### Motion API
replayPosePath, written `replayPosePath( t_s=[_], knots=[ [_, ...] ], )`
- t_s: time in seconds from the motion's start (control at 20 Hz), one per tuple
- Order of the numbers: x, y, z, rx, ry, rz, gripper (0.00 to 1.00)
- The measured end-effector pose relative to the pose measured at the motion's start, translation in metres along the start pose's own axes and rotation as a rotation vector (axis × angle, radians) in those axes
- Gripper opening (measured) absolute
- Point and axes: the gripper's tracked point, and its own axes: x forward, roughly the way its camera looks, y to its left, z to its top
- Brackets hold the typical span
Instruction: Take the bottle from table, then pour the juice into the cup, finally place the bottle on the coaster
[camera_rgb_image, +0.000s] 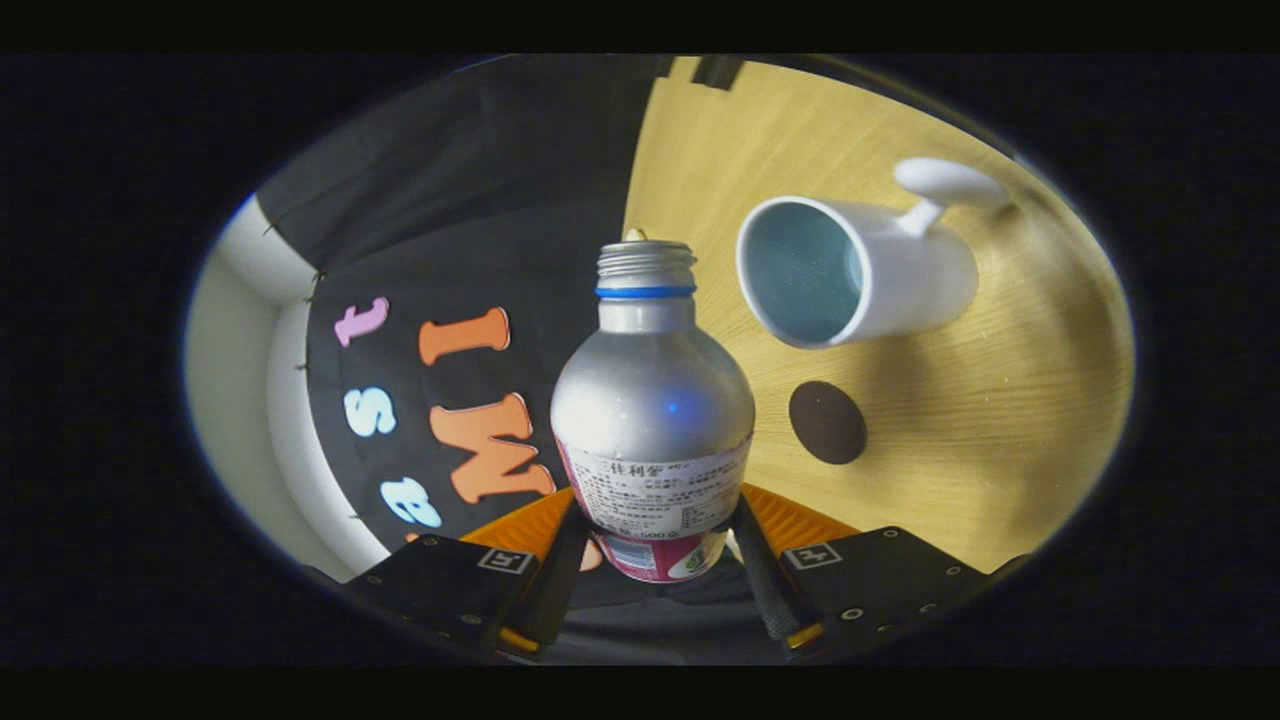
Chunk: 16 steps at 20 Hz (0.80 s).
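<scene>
A silver metal bottle with an open threaded neck, a blue ring and a white-and-red label is held between my fingers. My gripper is shut on its lower body. The view is rolled sideways, so the bottle lies tilted over the wooden table. Its mouth points toward the space just beside a white cup with a pale blue inside and a handle. The cup's opening faces me. A dark round coaster lies on the table near the cup, beside the bottle's shoulder. No liquid is seen leaving the mouth.
The booth's black cloth wall stands behind the bottle, along the table's far edge. A pale wall shows past the cloth. Bare wood extends around the cup and coaster.
</scene>
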Motion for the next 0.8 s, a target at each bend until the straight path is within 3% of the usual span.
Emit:
replayPosePath(
  t_s=[0.25,0.6,0.8],
  knots=[
    [0.010,-0.016,0.003,-0.429,-0.010,-0.082,0.76],
    [0.023,-0.023,0.006,-0.902,-0.051,-0.148,0.76],
    [0.035,-0.031,0.019,-1.198,-0.105,-0.239,0.76]
  ],
)
